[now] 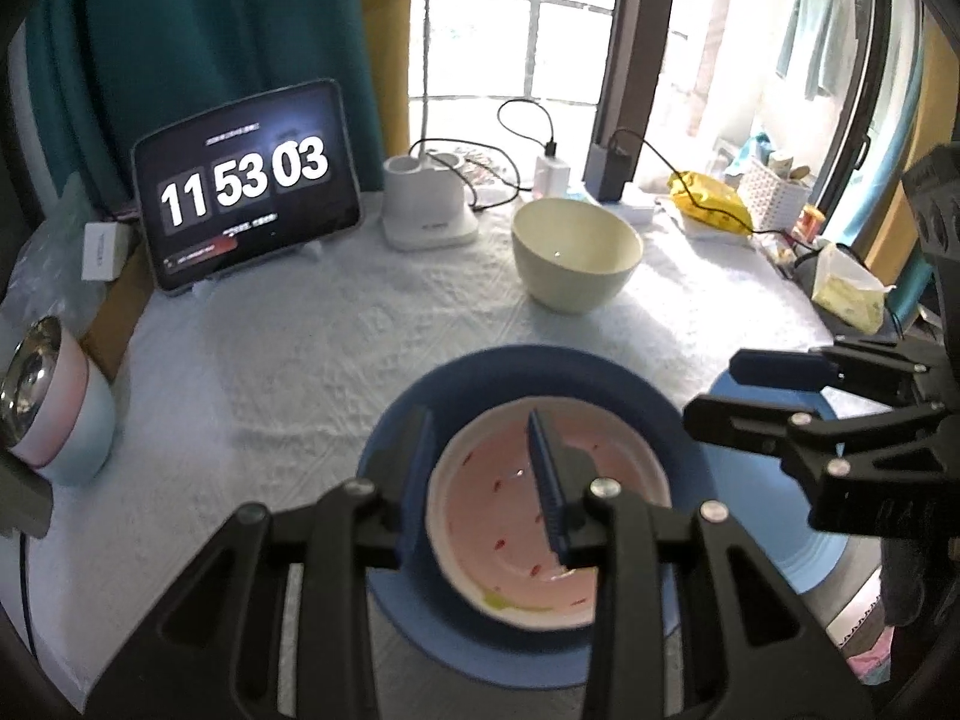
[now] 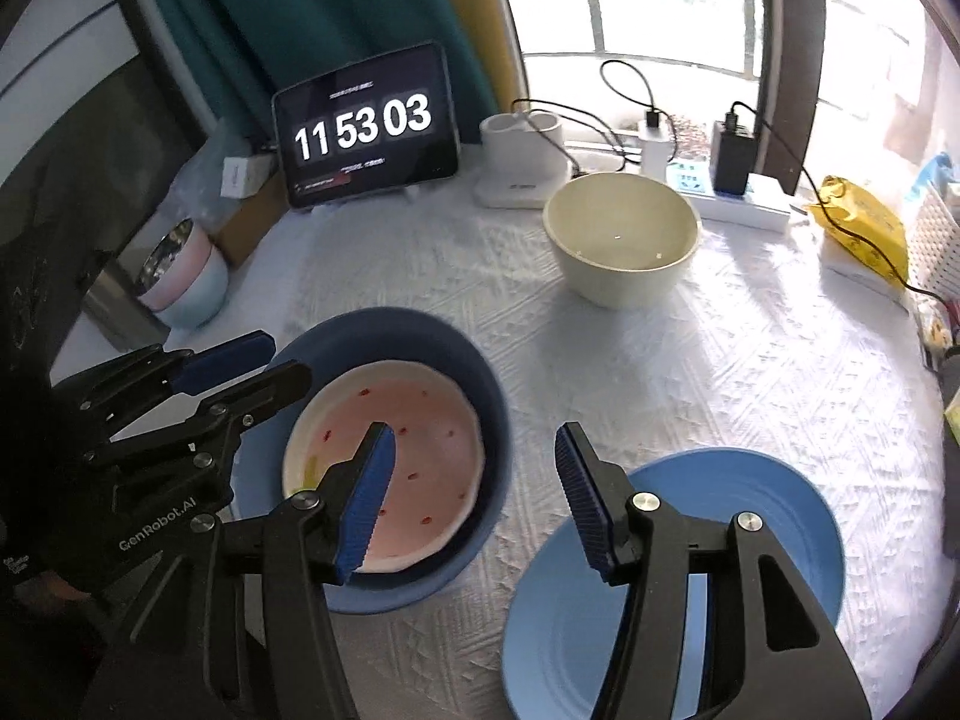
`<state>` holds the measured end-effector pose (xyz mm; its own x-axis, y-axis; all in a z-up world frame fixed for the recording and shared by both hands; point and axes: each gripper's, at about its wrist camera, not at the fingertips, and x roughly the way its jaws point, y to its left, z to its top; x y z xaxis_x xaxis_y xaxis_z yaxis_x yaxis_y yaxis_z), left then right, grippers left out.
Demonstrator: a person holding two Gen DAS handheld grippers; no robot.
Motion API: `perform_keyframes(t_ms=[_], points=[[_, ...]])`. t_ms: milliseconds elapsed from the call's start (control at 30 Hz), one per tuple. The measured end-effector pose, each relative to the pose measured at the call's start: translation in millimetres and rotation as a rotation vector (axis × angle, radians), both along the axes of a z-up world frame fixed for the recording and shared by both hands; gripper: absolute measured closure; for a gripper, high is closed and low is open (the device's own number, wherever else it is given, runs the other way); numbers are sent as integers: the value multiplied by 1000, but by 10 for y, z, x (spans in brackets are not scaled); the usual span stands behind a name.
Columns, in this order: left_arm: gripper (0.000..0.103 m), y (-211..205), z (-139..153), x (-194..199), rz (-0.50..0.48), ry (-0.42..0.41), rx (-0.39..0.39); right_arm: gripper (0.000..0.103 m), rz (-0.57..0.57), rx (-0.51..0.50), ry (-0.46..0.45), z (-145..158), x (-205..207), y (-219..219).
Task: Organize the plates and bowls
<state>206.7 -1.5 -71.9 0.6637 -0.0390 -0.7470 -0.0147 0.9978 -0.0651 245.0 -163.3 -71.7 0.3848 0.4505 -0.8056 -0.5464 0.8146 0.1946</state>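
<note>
A dark blue bowl (image 1: 528, 372) (image 2: 489, 378) sits on the white cloth with a pink, red-speckled plate (image 1: 480, 516) (image 2: 420, 420) inside it. My left gripper (image 1: 478, 417) (image 2: 288, 358) hovers over the bowl's left rim, jaws a little apart, pads touching nothing. My right gripper (image 2: 474, 429) (image 1: 714, 390) stands open above the cloth between that bowl and a light blue plate (image 2: 750, 510) (image 1: 798, 564), holding nothing. A cream bowl (image 1: 576, 252) (image 2: 624, 240) stands farther back. Nested pink and pale blue bowls (image 1: 60, 414) (image 2: 186, 282) with a steel lining sit at the far left edge.
Along the back edge stand a tablet clock (image 1: 246, 180) (image 2: 366, 126), a white lamp base (image 1: 429, 204), chargers with cables (image 2: 732, 156) and a yellow packet (image 2: 864, 228). A white basket (image 1: 774, 192) and a tissue pack (image 1: 846, 288) crowd the right side.
</note>
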Motion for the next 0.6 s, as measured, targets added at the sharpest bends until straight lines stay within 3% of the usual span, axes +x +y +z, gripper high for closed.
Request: perform_keyframes(t_ms=[233, 500, 600], points=[[59, -14, 117, 226, -51, -25, -27, 45, -54, 10, -15, 80, 125, -151], [58, -59, 188, 547, -99, -32, -59, 45, -95, 20, -26, 103, 348, -257], [58, -73, 185, 720, -125, -22, -61, 50, -108, 30, -22, 89, 448, -287]])
